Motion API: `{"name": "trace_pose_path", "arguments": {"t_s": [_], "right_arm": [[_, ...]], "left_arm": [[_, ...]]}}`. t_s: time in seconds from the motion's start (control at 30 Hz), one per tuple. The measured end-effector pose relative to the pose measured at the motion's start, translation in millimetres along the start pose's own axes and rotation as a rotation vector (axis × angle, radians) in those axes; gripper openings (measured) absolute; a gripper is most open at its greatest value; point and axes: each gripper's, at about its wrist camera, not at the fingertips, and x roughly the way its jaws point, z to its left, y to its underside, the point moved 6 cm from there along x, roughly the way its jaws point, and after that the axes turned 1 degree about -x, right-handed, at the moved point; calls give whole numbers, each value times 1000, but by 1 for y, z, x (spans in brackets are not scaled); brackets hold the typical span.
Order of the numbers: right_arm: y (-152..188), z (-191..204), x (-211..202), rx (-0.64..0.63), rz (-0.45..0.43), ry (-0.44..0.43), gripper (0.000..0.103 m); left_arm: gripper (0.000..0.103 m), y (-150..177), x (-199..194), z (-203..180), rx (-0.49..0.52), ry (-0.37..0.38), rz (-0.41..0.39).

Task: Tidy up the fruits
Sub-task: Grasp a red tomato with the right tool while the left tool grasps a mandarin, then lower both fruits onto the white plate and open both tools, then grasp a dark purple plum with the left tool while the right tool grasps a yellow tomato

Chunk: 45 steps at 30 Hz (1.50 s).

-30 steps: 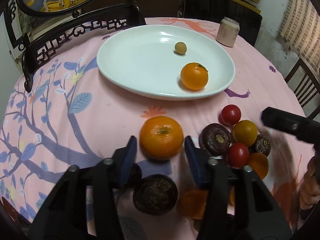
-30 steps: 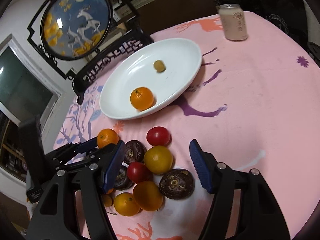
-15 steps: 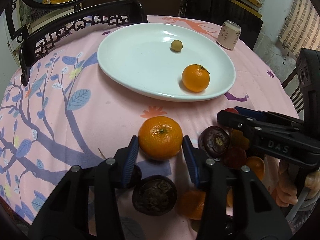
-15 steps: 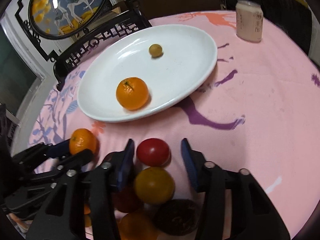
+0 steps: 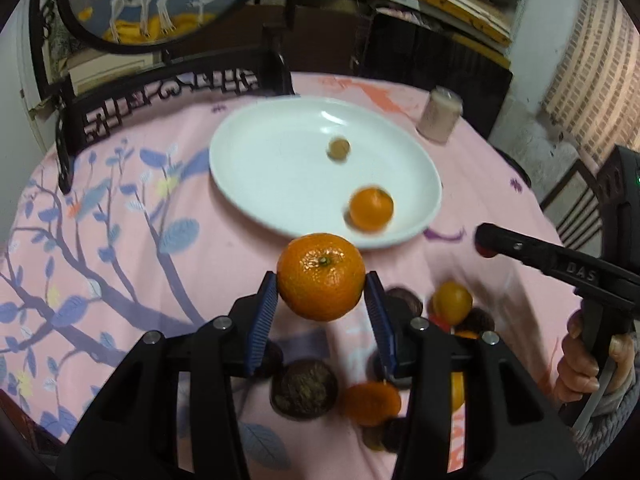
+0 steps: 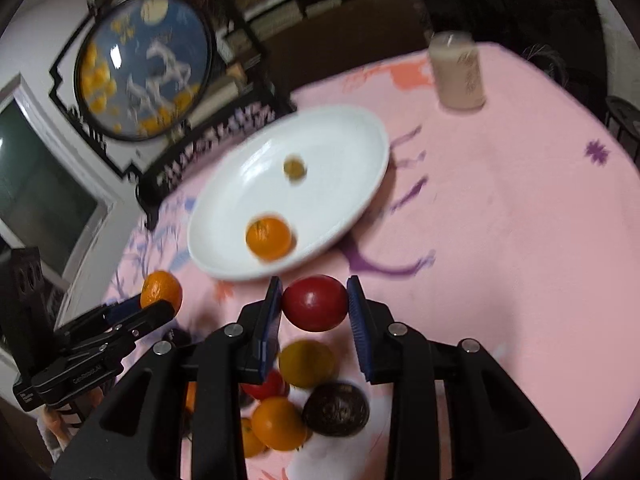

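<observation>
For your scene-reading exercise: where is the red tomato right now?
In the right wrist view, the red tomato sits clamped in the right gripper, just before the white plate.

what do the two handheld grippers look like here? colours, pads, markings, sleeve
Both are black plastic clamp-style tools. The left gripper and right gripper have blue ribbed pads and silver screws on the finger arms. "DAS" is embossed on the right one's side. A grey knit sleeve shows at the right hand.
</observation>
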Motion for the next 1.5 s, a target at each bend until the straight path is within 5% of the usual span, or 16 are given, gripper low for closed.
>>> {"name": "trace_pose_path", "arguments": {"t_s": [0.13, 0.4, 0.57, 0.67, 1.13, 1.5], "right_arm": [[-27, 6, 7, -11, -21, 26, 33], [-48, 15, 63, -25, 23, 45, 34], [-52, 13, 63, -50, -26, 52, 58], [-56, 12, 54, -31, -49, 27, 58], [-5, 30, -3, -57, -28, -32, 61], [26, 16, -24, -1, -11, -55, 61]], "left_arm": [[45, -24, 14, 9, -10, -51, -5], [46, -46, 60, 13, -47, -23, 43], [55, -45, 63, 17, -49, -19, 31], [61, -46, 56, 20, -72, -15, 14], [65, 18, -9, 47, -94, -49, 7], [65, 58, 0, 41, -79, -38, 96]]}}
